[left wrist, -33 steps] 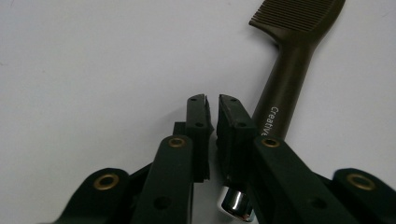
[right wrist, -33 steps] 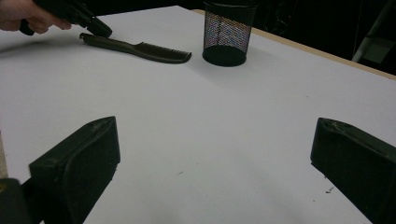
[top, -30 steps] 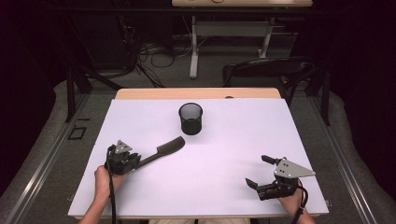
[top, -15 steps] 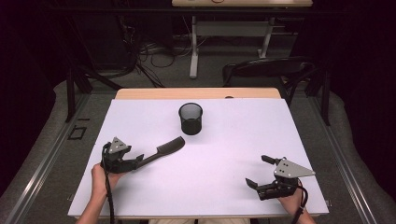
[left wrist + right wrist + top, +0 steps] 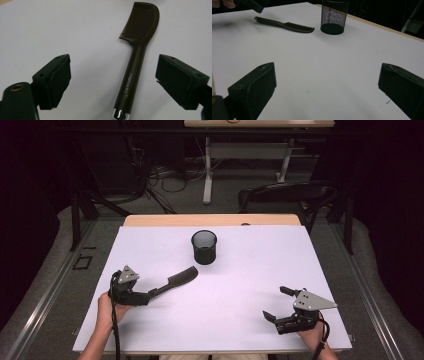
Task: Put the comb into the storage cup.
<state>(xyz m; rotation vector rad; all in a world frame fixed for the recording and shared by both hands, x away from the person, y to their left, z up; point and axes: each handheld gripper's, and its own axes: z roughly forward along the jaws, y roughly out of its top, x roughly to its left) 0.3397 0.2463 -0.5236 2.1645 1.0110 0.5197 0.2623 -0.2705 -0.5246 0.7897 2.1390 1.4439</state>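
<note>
2 handheld tongs rest low over a white worktop (image 5: 240, 320), 1 at each near corner, with a person's hands entering from the bottom edge of the high view. The left tongs (image 5: 145, 296) sit at the near-left, their jaws spread wide on either side of the handle of a dark brown comb (image 5: 138, 57) without touching it; the left gripper view shows clear white surface between each pad and the handle. The comb lies flat on the worktop, its chrome-capped handle end toward the left tongs and its curved, toothed head pointing away toward the middle of the surface. Lettering on the handle reads "CreativeArt". A black mesh cup (image 5: 204, 247) stands upright just beyond the comb's head, near the far centre of the worktop, apart from the comb. The right tongs (image 5: 276, 304) lie at the near-right, well apart from both comb and cup, their jaws spread and holding nothing; the right gripper view shows bare white surface between them, with the comb and cup farther off. A left hand (image 5: 107, 307) grips the left tongs, and a cable trails back from each tool. Beyond the worktop, a dark chair (image 5: 285, 195) and tangled floor cables (image 5: 150, 177) sit in shadow.
</note>
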